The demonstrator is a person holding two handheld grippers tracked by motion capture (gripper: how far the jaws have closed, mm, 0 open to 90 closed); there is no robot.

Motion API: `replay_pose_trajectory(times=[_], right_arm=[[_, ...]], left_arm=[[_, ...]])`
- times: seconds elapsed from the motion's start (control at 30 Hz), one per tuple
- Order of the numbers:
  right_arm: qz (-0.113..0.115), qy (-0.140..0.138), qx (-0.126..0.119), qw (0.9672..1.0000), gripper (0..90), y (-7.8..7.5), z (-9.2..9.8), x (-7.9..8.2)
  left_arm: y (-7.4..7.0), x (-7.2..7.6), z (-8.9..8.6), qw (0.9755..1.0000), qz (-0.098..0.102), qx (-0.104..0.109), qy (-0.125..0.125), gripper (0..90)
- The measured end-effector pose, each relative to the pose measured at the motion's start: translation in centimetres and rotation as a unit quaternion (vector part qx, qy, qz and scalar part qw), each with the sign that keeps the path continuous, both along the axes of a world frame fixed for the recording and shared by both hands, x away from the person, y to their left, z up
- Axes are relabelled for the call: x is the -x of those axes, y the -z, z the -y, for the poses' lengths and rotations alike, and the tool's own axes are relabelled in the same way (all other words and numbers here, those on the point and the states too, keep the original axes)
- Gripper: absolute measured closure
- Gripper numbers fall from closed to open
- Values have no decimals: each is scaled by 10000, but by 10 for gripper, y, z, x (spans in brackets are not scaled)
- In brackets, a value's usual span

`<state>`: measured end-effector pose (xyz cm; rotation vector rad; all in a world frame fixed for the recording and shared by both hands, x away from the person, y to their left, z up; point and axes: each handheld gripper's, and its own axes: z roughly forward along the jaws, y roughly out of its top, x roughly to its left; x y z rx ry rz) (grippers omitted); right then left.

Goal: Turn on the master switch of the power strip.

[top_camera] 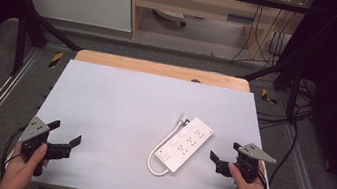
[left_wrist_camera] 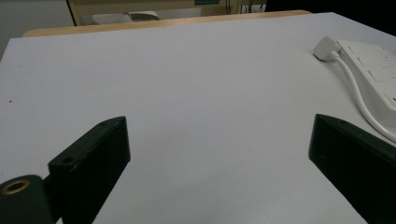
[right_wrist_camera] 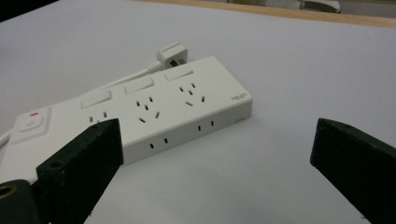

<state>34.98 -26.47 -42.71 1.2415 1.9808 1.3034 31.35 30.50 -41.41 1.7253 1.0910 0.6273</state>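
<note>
A white power strip (top_camera: 185, 143) (right_wrist_camera: 140, 119) (left_wrist_camera: 373, 65) lies flat right of the table's middle, with its white cord (top_camera: 156, 153) looped along its left side and the plug (top_camera: 184, 120) (right_wrist_camera: 172, 54) at its far end. My right gripper (top_camera: 226, 152) (right_wrist_camera: 215, 149) hovers just right of the strip, held in a hand; its jaws stand wide apart with nothing between them. Near the front left corner a hand holds my left gripper (top_camera: 66, 132) (left_wrist_camera: 219, 149), also open and empty, over bare table.
The table (top_camera: 118, 112) has a pale grey top with a wooden strip at its far edge. Black frame bars (top_camera: 31, 18) and cables (top_camera: 295, 144) run around it. A cabinet and shelving stand beyond the far edge.
</note>
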Motion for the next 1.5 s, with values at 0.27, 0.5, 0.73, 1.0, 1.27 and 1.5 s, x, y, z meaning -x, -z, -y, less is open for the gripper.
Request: replay_pose_trajectory(times=[0.27,0.5,0.73,1.0,1.27,1.5], right_arm=[[139,-102,-51,9998,23,-8,-5,2],[434,-90,-57,9990,24,-22,-15,4],[412,-328,-129,9985,37,-30,-28,0],[447,-343,-136,9983,35,-35,-38,-4],[531,-310,-170,9980,110,-40,-44,-5],[549,-370,-133,9977,201,-43,-55,-7]], left_arm=[[-1,0,0,10000,26,6,-2,55],[-1,1,-1,10000,64,-2,-29,55],[-1,0,-1,10000,60,8,-33,55],[-1,0,-1,10000,55,4,-31,55],[-1,0,-1,10000,49,2,-30,55],[-1,0,-1,10000,37,12,-30,55]])
